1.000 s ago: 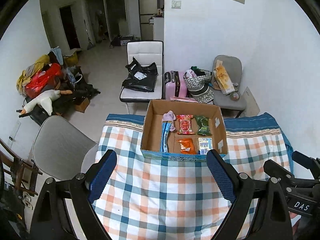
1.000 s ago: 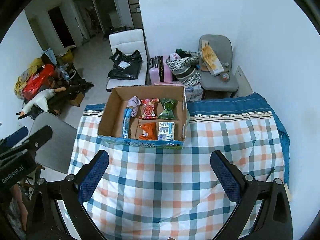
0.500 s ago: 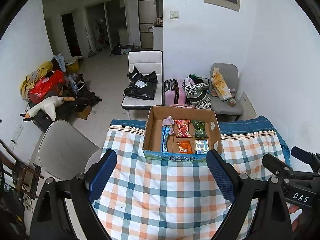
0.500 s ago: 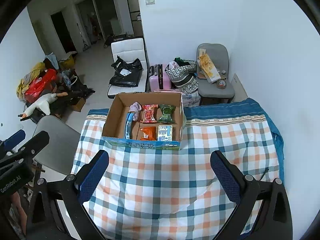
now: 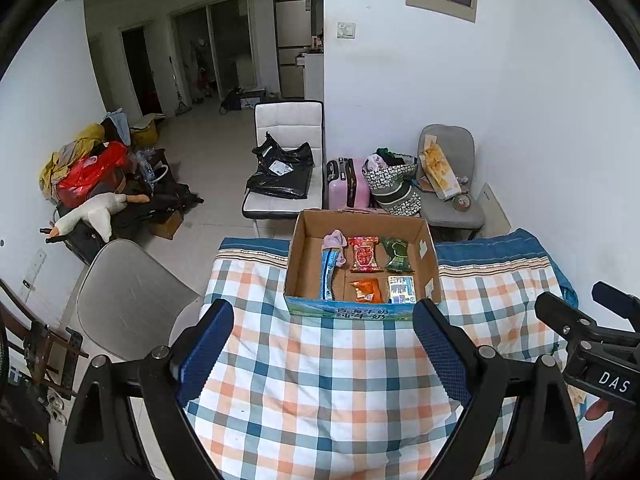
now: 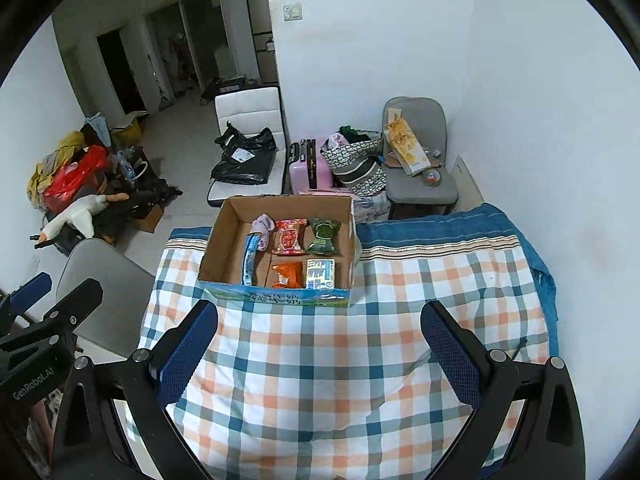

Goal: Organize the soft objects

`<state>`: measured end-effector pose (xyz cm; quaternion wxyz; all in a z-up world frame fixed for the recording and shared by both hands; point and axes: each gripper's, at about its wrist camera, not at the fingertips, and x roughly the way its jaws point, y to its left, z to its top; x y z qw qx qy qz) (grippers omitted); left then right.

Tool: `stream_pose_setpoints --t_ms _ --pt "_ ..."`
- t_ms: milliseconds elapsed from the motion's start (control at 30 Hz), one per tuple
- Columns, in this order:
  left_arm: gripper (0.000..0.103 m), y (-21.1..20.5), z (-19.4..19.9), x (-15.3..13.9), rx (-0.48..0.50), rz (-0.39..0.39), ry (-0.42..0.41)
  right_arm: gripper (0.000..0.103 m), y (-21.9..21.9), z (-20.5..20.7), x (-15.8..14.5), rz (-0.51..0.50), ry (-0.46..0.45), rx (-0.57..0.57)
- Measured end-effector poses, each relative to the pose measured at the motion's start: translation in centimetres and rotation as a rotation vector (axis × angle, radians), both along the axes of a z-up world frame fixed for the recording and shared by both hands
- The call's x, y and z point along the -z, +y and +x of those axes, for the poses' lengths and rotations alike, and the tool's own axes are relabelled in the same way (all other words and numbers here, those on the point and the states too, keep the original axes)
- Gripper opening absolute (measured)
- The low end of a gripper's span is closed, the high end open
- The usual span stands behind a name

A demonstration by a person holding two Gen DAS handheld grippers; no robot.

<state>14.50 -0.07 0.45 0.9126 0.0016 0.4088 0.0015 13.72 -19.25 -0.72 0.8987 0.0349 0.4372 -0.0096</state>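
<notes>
Both our grippers hang empty above the checked cloth, box ahead.

On the left, our left gripper has its jaws spread wide, holding nothing. Ahead, the cardboard box sits on the checked cloth, with a blue packet, red packet, green packet and orange packet inside. On the right, our right gripper is likewise spread, empty.

1. The left wrist view looks forward and down from above the near end of the plaid-clothed table.
2. The right wrist view faces likewise, from just beside it.
3. Both share the open brown cardboard box, well ahead.
</notes>
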Motion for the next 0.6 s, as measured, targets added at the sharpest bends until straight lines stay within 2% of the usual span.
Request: stream_pose_setpoints --t_ms 133,600 --pt "0.092 0.04 -0.43 -0.11 -0.004 0.004 -0.002 0.103 0.25 -0.09 0.09 -0.033 -0.01 0.022" --pt "0.092 0.08 -0.49 0.02 -0.005 0.008 0.001 0.103 0.47 -0.25 0.3 -0.037 -0.015 0.038"
